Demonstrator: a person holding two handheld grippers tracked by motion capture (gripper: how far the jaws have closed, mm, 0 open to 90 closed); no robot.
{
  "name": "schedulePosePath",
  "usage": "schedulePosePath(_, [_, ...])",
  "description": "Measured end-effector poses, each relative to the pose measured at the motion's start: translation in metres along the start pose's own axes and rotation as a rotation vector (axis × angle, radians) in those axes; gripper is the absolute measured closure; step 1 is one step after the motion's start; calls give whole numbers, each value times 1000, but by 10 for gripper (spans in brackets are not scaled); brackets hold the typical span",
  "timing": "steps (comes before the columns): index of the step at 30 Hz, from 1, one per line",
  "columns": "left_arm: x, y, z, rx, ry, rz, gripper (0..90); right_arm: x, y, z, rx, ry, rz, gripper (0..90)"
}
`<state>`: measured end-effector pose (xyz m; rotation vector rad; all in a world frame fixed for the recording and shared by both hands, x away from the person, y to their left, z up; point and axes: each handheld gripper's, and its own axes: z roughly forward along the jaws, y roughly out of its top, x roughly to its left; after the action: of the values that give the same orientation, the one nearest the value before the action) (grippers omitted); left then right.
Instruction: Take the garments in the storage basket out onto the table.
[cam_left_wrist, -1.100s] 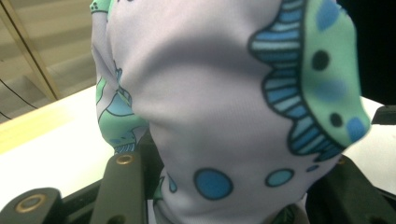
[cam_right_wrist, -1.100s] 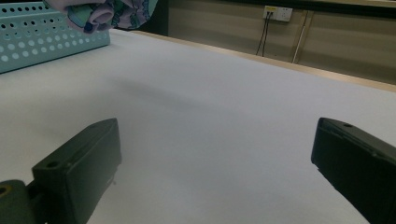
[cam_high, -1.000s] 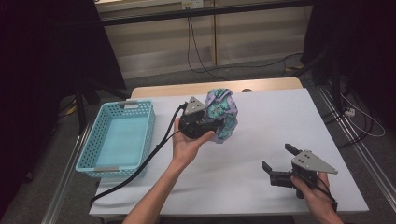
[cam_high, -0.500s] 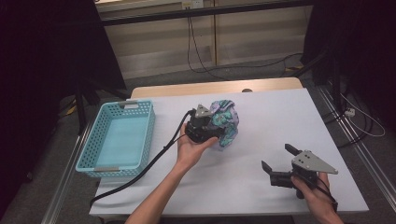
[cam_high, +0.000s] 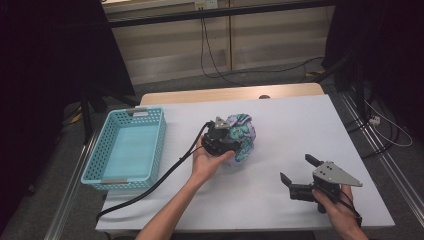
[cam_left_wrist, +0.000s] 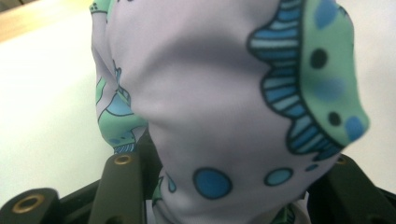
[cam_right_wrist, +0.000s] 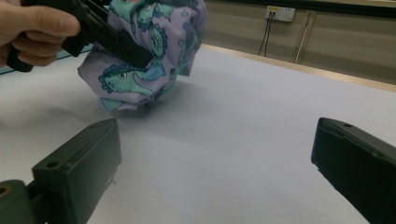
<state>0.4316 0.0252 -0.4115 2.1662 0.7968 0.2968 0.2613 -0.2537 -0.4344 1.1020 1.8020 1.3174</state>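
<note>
Lilac cloth with teal dinosaur print; turquoise basket; white table.

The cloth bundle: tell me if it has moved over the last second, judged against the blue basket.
Yes. The cloth bundle, gripped by the left gripper, has come toward the person's side of the table, now level with the blue basket's middle rather than its far end.

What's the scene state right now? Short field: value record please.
surface: white table
cloth: lilac bundle with a green and blue print, near the table's middle
basket: light blue plastic basket at the table's left edge, nothing inside
left claw: shut on the cloth, fabric bulging between its jaws in the left gripper view
right claw: open, jaws spread, holding nothing, near the table's front right, apart from the cloth
cloth contact: seems lifted just off the table in the right gripper view, shadow beneath
</note>
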Motion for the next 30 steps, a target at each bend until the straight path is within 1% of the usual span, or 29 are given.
schedulePosePath(1, [0,-1,2,2,9,10,482,0,0,0,1,2,1,14])
schedulePosePath(2, [0,-3,4,5,1,13,479,0,0,0,2,2,1,14])
schedulePosePath(3, [1,-3,6,13,-8,8,478,0,0,0,0,3,0,14])
schedulePosePath(6, [1,-6,10,26,12,13,473,0,0,0,0,2,0,14])
schedulePosePath(7, [3,-9,14,40,7,9,466,0,0,0,0,2,1,14])
schedulePosePath(9, [3,-10,16,40,9,4,455,0,0,0,-1,3,1,14])
schedulePosePath(10, [4,-11,17,48,5,8,443,0,0,-1,-1,2,0,14])
schedulePosePath(11, [3,-12,19,46,-2,8,429,0,0,-1,0,2,1,14])
schedulePosePath(12, [3,-13,20,45,-4,23,423,0,0,-1,2,5,0,14])
schedulePosePath(13, [2,-13,20,45,2,33,419,0,0,-1,3,7,1,14])
schedulePosePath(15, [2,-13,20,43,3,27,401,0,0,0,4,6,2,14])
schedulePosePath(17, [2,-14,21,43,3,28,372,1,0,0,4,7,0,14])
schedulePosePath(18, [2,-14,22,43,8,30,372,1,0,0,4,7,-1,14])
schedulePosePath(19, [3,-15,23,43,7,29,337,1,0,0,4,7,0,14])
schedulePosePath(21, [2,-15,25,38,7,37,315,1,0,0,3,7,-1,14])
schedulePosePath(23, [3,-15,26,37,9,37,306,1,0,0,1,5,1,13])
schedulePosePath(24, [3,-15,26,39,8,34,284,0,0,-1,-2,5,5,11])
schedulePosePath(25, [3,-16,26,38,6,35,280,-1,0,-1,-1,4,5,12])
schedulePosePath(26, [3,-16,27,35,0,28,280,-1,0,-1,-1,4,5,12])
schedulePosePath(28, [4,-16,27,38,-6,34,266,-1,0,0,0,6,7,11])
schedulePosePath(29, [4,-16,27,40,-9,39,251,-1,0,0,0,9,7,11])
schedulePosePath(30, [4,-16,27,41,-17,42,207,-1,0,1,1,14,10,12])
